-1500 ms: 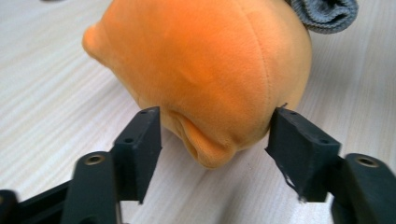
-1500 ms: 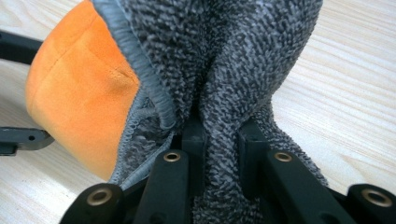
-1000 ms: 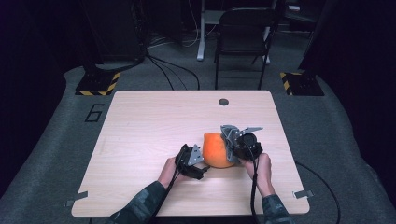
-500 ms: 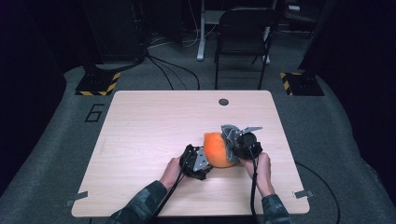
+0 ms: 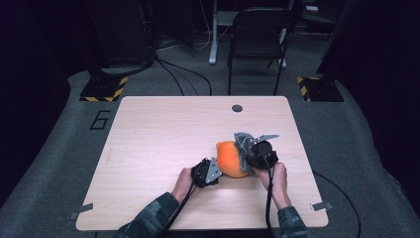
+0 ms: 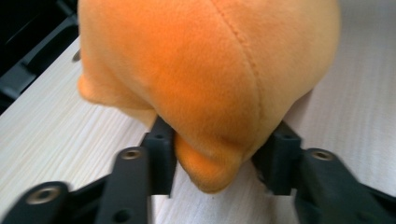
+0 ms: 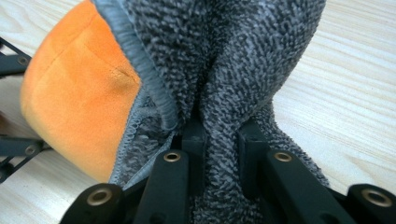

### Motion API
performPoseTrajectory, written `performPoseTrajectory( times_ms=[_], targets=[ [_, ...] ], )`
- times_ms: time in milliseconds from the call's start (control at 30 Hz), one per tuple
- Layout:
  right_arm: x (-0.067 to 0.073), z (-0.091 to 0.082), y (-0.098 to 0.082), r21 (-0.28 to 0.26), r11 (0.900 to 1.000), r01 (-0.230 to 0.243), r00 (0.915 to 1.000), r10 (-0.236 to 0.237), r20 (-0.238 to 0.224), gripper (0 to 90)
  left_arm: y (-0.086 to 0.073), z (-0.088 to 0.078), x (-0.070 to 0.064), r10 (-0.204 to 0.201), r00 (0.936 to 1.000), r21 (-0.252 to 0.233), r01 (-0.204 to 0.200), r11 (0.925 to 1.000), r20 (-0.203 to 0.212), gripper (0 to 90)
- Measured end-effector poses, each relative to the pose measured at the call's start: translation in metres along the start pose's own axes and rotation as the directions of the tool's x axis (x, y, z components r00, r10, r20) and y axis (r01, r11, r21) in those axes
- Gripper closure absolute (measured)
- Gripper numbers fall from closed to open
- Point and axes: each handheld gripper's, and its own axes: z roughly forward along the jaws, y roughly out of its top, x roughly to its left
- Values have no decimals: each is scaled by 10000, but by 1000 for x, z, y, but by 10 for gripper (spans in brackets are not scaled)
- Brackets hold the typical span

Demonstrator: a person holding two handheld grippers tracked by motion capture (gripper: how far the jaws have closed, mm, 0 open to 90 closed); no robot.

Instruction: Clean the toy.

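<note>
An orange plush toy (image 5: pixel 229 157) lies right of the table's middle, partly wrapped in a grey towelling cloth (image 5: pixel 242 140) on its right side. My left gripper (image 5: pixel 214 171) has just been closing, and in the left gripper view its jaws (image 6: pixel 219 140) pinch a bulge at the lower end of the orange plush (image 6: pixel 205 70). My right gripper (image 5: pixel 247 156) is shut on a fold of the grey cloth (image 7: pixel 243 70), with its jaws (image 7: pixel 222 133) buried in the fabric. The orange plush (image 7: pixel 79 102) shows beside the cloth's hemmed edge.
The light wooden table (image 5: pixel 158 134) has a round cable hole (image 5: pixel 237 108) near its far edge. A black chair (image 5: pixel 257 29) stands beyond the table, and yellow-black striped bases (image 5: pixel 104 89) (image 5: pixel 317 87) sit on the floor at either side.
My left gripper has moved right to the plush and its jaws have closed on the toy's lower end. The right gripper and the cloth have stayed in place.
</note>
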Motion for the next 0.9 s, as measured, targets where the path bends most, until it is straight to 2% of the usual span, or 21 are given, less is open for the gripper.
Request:
performPoseTrajectory(
  times_ms=[67, 100, 200, 267, 300, 333, 367, 433, 467, 533, 567, 767, 867, 900],
  targets=[
    [-1, -2, 0, -114, 9999, 47, 10000, -47, -10, 774, 1, 0, 0, -115, 9999, 3, 115, 9999, -25, 628],
    [-2, -5, 0, -332, 9994, -63, 10000, 61, -59, 774, 1, -1, -1, -286, 9996, -57, 286, 9996, -16, 655],
    [-12, -18, 1, -715, 9967, -381, 9991, 367, -206, 772, 1, -2, 0, -363, 9993, -129, 363, 9993, -32, 686],
    [-24, -29, -2, -816, 9949, -586, 9977, 612, 305, 771, 0, -2, 1, -354, 9994, -96, 354, 9993, -3, 691],
    [-33, -33, -5, -862, 9932, -786, 9950, 835, 550, 771, 0, -2, 1, -479, 9988, -127, 479, 9988, 37, 692],
    [-44, -36, -10, -824, 9891, -1217, 9895, 1275, 679, 771, 0, -2, 1, -481, 9988, -131, 482, 9988, 37, 692],
    [-52, -36, -14, -784, 9870, -1405, 9862, 1465, 773, 771, 0, -2, 1, -480, 9988, -117, 480, 9988, 37, 692],
    [-67, -33, -24, -671, 9810, -1820, 9779, 1877, 922, 771, -1, -2, 1, -512, 9987, -113, 512, 9986, 39, 693],
    [-75, -29, -30, -445, 9768, -2096, 9720, 2130, 991, 771, -1, -2, 1, -518, 9986, -111, 518, 9986, 43, 694],
    [-81, -21, -36, -138, 9714, -2372, 9658, 2373, 1041, 770, -1, -2, 2, -549, 9985, -102, 550, 9984, 71, 696],
    [-82, -17, -37, -28, 9689, -2475, 9634, 2464, 1052, 770, -1, -2, 1, -560, 9984, -108, 560, 9984, 47, 699],
    [-79, -13, -36, 88, 9724, -2332, 9676, 2311, 1020, 768, -2, -2, 1, -971, 9953, -296, 972, 9948, 46, 718],
    [-79, -13, -36, 92, 9717, -2359, 9668, 2337, 1031, 767, -1, -5, 4, -1502, 9884, -538, 1513, 9870, 241, 733],
    [-79, -13, -36, 56, 9728, -2316, 9676, 2298, 1043, 767, 1, -7, 8, -1838, 9821, -681, 1863, 9801, 416, 736]
  ],
)
